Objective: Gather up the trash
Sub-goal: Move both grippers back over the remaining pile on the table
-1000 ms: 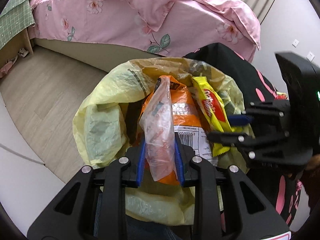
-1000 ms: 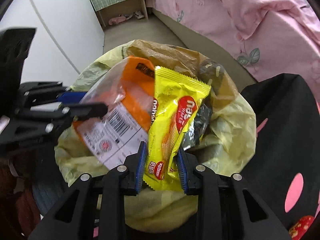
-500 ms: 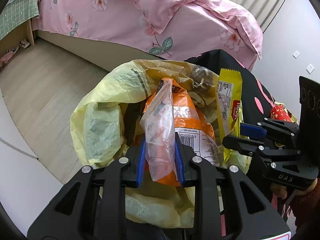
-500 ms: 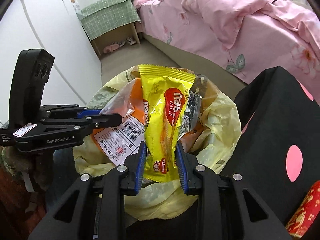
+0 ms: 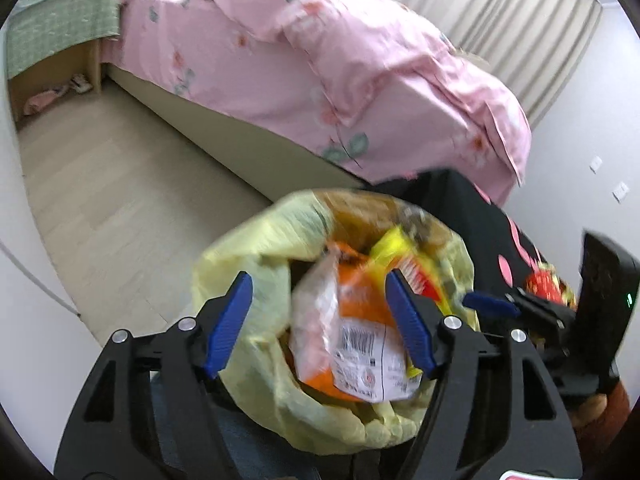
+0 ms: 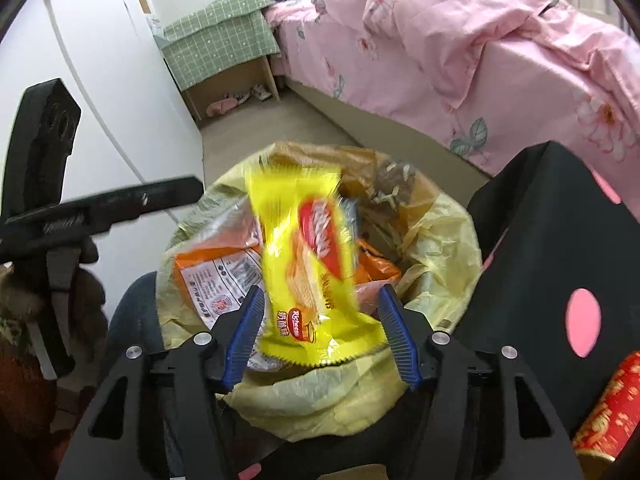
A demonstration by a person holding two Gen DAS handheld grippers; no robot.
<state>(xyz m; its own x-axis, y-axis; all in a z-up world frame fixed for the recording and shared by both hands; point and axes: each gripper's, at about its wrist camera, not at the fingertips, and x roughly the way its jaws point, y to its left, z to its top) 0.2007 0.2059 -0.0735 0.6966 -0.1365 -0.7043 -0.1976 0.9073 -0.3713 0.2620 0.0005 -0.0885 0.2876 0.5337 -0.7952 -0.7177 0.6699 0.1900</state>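
1. Spreading wide in the nearest foreground, the left gripper (image 5: 318, 326) no longer pinches anything: half a second back its blue pads were clamped on the orange wrapper (image 5: 352, 344), and now they stand well apart on either side of it.
2. The right gripper (image 6: 320, 326) shows the same change; its jaws, which were closed on the yellow wafer packet (image 6: 308, 264), are parted and nothing sits between the pads under pressure.
3. Both pieces of trash are blurred, which suggests they are dropping. The orange wrapper lies low inside the mouth of the yellow trash bag (image 5: 248, 256), label side up, and the yellow packet hangs over the same opening, its lower edge just above the near rim of the bag.
4. Judged from this, the deposit step for these two items is as good as done, and both tongs are free for more litter.
5. Beyond the bag stand a black polka-dot cloth (image 6: 560, 240), bare floor (image 5: 120, 184) and the pink bed (image 6: 480, 48).
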